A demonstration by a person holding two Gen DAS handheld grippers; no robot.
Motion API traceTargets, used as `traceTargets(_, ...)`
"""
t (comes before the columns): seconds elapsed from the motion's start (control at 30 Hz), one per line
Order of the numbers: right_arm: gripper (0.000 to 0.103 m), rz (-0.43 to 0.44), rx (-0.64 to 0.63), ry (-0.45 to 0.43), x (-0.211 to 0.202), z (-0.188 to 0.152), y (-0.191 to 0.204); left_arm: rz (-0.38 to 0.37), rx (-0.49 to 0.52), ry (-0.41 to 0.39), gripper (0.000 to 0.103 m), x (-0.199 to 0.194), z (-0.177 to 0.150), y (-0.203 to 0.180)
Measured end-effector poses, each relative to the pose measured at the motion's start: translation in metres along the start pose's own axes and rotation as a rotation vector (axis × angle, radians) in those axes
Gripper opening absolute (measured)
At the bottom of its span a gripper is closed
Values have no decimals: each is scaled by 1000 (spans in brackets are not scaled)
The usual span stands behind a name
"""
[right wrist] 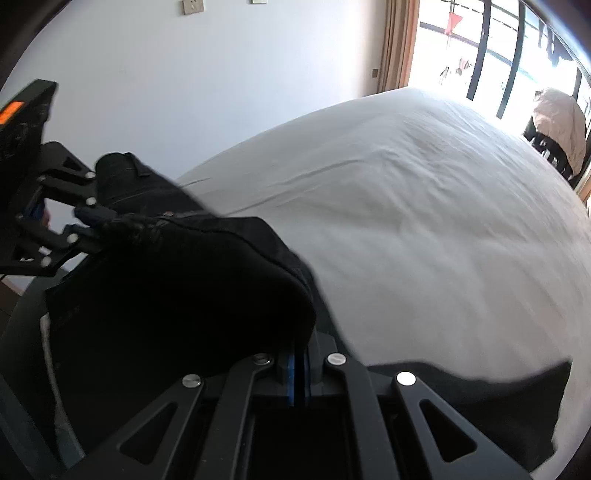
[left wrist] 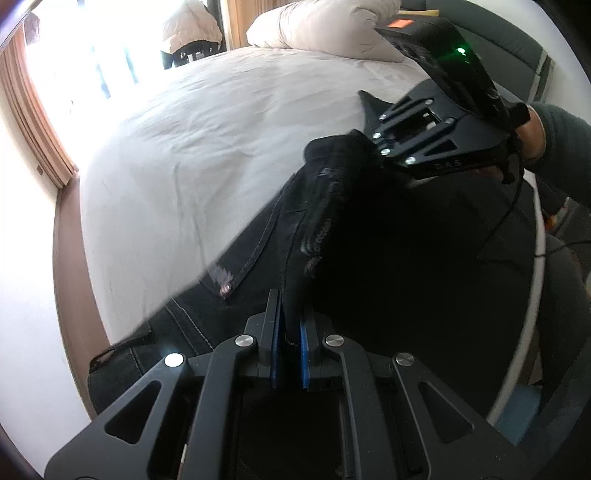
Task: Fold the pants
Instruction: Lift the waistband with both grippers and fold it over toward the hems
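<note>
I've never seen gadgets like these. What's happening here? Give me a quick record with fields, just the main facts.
Setting: white-sheeted bed in a bright bedroom
Item handled: black denim pants
Left gripper: shut on the pants fabric
Right gripper: shut on the pants fabric
Pants state: lifted at one end between both grippers, the rest trailing on the bed
Also seen: rumpled white duvet at the far end
</note>
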State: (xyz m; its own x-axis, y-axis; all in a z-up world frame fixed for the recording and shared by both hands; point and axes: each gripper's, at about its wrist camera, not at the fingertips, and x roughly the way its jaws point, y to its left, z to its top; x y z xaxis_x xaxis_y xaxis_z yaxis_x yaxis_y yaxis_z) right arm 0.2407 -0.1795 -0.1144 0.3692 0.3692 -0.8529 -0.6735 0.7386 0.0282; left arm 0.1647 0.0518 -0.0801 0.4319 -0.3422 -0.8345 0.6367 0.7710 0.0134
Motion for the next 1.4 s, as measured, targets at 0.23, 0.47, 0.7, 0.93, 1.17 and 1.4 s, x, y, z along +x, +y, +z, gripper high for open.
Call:
traceTargets(0.23,4,4,61,-22,-23,-49,42,-40,-33,38,7,-15,-41,-34)
traceTargets(0.47,4,-1,58,-14,-34,-86,88,-12,-2,86,7,-28,-75,-63)
traceTargets(0.7,4,-49,-10,59,-28,-125,132,-21,24,136,7,-30,-111,-75)
traceTargets(0.93,4,-96,-79,89,-25,-150,161,-14,126,143,7,-43,-123,-77)
traceTargets(1.17,4,-158,-144,106,-21,-162,170,28,240,149,7,-43,-124,-96)
traceTargets(1.4,4,-190,-195,125,-18,-156,167,48,294,151,7,-42,-129,-102)
